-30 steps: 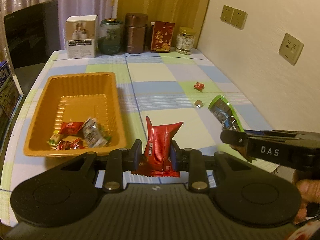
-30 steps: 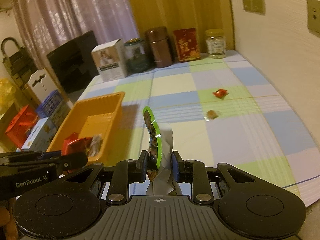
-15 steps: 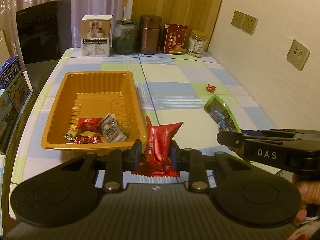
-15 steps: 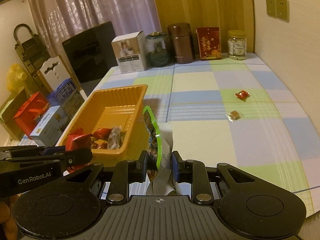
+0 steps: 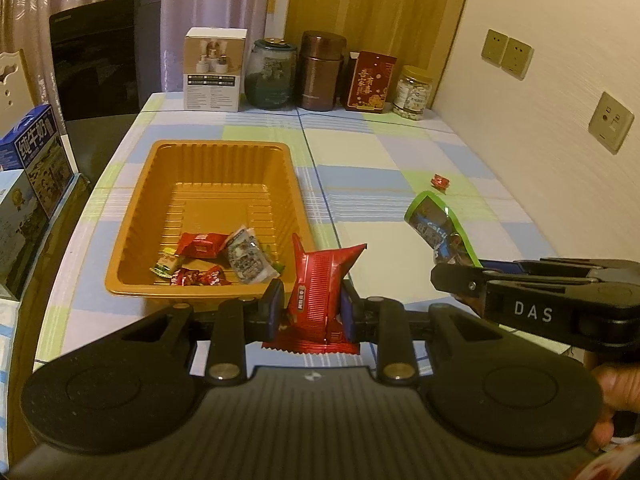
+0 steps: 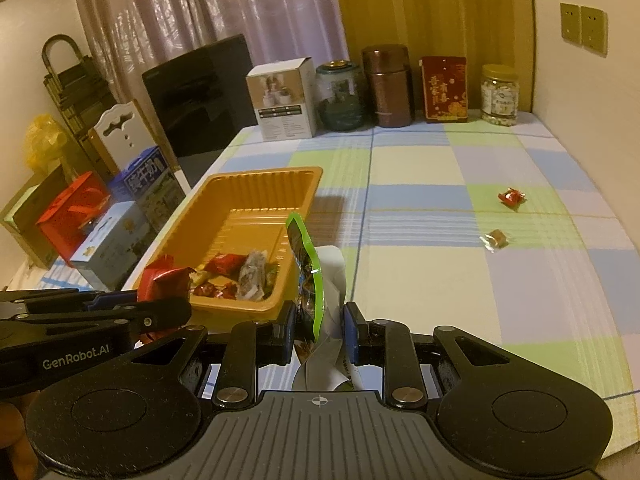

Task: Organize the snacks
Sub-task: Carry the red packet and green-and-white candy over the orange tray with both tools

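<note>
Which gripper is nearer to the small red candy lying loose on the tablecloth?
Right. The right gripper, shut on a green-edged packet, is on the red candy's side of the table. The left gripper, holding a red packet, is by the orange tray, farther away.

The right gripper [image 5: 460, 280] is bearing the lettering "DAS" on its side. The left gripper [image 6: 176, 312] is showing "GenRobot.AI", just left of the orange tray [image 6: 256, 312].

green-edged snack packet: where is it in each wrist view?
Left wrist: green-edged packet at right of centre, sticking up from the right gripper.
Right wrist: low centre, clamped between that gripper's own fingers.
Shared landmark: orange tray, left of the packet in both views.
</note>
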`<state>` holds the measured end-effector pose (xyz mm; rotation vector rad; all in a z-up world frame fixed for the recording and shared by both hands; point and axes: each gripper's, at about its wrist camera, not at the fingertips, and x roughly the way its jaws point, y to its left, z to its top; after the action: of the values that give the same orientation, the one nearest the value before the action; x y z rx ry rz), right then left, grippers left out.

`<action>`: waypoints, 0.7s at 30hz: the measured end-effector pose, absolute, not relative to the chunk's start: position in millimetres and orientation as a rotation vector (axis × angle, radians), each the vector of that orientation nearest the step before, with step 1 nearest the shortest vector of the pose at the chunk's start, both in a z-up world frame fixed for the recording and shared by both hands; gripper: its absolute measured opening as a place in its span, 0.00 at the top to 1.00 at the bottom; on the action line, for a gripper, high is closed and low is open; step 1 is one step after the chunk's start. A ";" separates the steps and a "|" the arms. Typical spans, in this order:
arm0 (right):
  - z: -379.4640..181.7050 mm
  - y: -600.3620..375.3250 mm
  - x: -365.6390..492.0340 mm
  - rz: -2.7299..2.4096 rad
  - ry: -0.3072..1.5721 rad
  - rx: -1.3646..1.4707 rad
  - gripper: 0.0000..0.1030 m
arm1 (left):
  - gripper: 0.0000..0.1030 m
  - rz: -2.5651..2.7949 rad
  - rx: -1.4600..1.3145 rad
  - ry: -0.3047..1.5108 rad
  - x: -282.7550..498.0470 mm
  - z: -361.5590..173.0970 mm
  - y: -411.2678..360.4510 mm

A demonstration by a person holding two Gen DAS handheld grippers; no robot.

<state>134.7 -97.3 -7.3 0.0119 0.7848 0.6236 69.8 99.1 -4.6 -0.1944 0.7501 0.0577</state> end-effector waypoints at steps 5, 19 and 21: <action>-10.4 -89.7 138.1 0.636 0.791 0.006 0.75 | 0.75 0.071 -0.205 0.753 71.1 -7.1 108.0; -17.9 -54.6 156.2 0.682 0.804 -0.012 0.75 | 0.75 0.130 -0.241 0.766 84.7 -20.0 143.8; -18.5 -48.0 159.7 0.689 0.804 -0.014 0.75 | 0.75 0.136 -0.244 0.767 87.8 -21.3 148.6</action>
<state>159.7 -48.0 -18.5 -0.0141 0.8039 0.6891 87.8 148.6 -21.3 -0.2443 0.7669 0.1361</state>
